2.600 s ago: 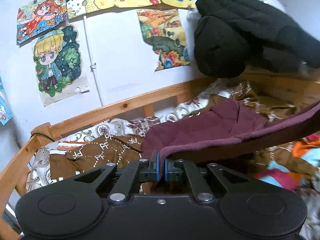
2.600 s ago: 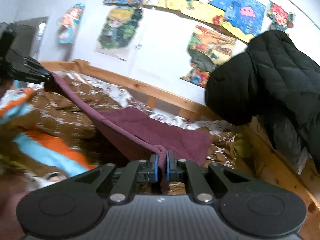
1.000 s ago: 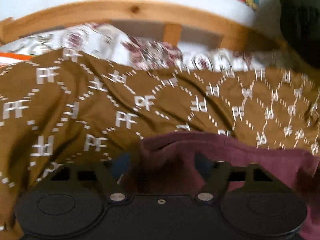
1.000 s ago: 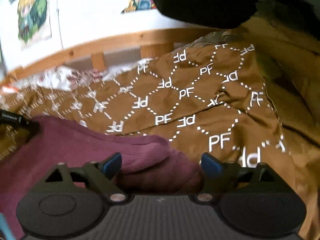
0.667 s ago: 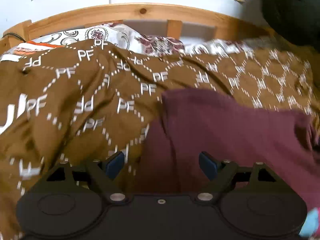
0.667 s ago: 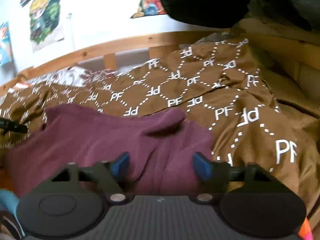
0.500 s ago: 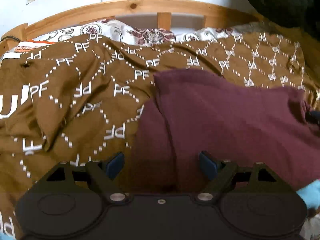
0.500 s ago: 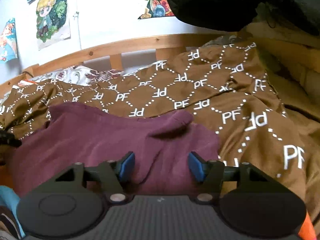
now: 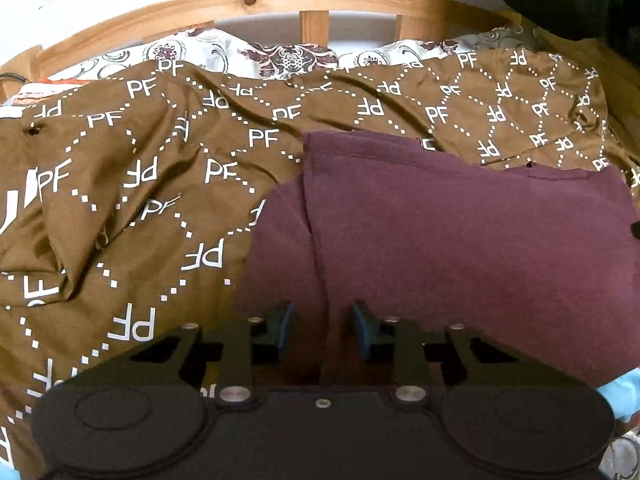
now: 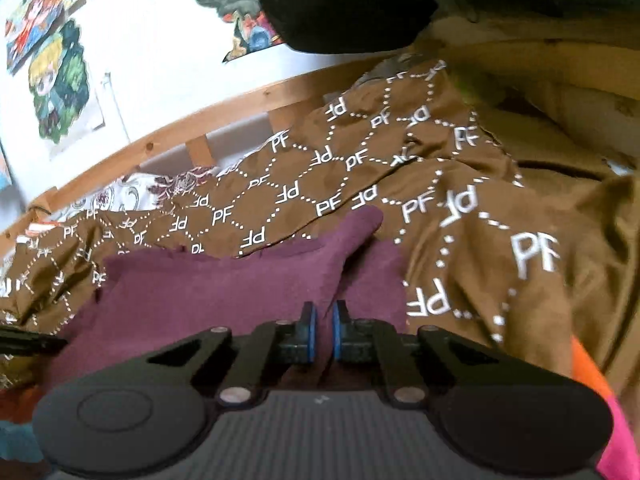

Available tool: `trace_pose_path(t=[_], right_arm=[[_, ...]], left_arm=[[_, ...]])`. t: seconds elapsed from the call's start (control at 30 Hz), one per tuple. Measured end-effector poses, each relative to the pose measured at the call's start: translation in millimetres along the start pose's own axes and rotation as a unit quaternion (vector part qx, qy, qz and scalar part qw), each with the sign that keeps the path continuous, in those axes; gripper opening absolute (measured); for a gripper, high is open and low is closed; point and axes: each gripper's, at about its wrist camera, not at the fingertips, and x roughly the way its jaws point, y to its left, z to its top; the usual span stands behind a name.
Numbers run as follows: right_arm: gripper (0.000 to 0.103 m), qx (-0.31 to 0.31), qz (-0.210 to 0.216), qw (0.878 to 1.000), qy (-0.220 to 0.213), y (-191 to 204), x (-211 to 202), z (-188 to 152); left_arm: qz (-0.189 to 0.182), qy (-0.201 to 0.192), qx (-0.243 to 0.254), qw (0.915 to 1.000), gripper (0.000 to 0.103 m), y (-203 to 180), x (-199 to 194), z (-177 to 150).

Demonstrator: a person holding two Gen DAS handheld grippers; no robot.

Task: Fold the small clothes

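nearest, the left tool [image 9: 322, 330] hovers with its jaws parted over the near left edge of a maroon garment [image 9: 460, 236], while the right tool [image 10: 322, 330] has its blue pads [image 10: 310, 330] almost together with a small gap, low over the near right part of the same cloth, though whether they pinch it cannot be told. the garment lies spread on a brown blanket printed with white letters [image 9: 160, 184] covering the bed. farther off run a wooden bed rail [image 9: 312, 0], a white wall with cartoon drawings [image 10: 60, 80] and a black coat [image 10: 352, 0].
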Motion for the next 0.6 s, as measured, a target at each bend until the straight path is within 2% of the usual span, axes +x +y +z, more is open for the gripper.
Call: trace_pose_path(t=[0.13, 0.23, 0.3, 0.37, 0.43, 0.47, 0.6], right_arm=[[0.01, -0.01, 0.007, 1.0, 0.008, -6, 12, -6], [0.014, -0.02, 0.002, 1.0, 0.001, -2, 18, -6], [0.026, -0.015, 0.01, 1.0, 0.0, -2, 22, -5], [0.031, -0.017, 0.012, 1.0, 0.002, -2, 27, -4], [0.029, -0.029, -0.001, 1.0, 0.0, -2, 31, -4], [0.022, -0.035, -0.01, 0.999, -0.002, -2, 31, -4], [0.017, -0.046, -0.041, 0.998, -0.015, -3, 29, -6]], left_arm=[[0.007, 0.003, 0.0, 1.0, 0.033, -3, 2, 1], [0.006, 0.003, -0.009, 0.9999, 0.026, -2, 2, 2], [0.009, 0.003, -0.016, 0.9998, 0.024, -2, 2, 0], [0.013, 0.002, -0.021, 0.9997, 0.019, -2, 3, -2], [0.016, 0.003, -0.027, 0.9995, 0.015, -3, 5, -5], [0.018, 0.002, -0.028, 0.9995, 0.015, -4, 5, -6], [0.023, 0.007, -0.022, 0.9995, 0.015, -6, 9, -8]])
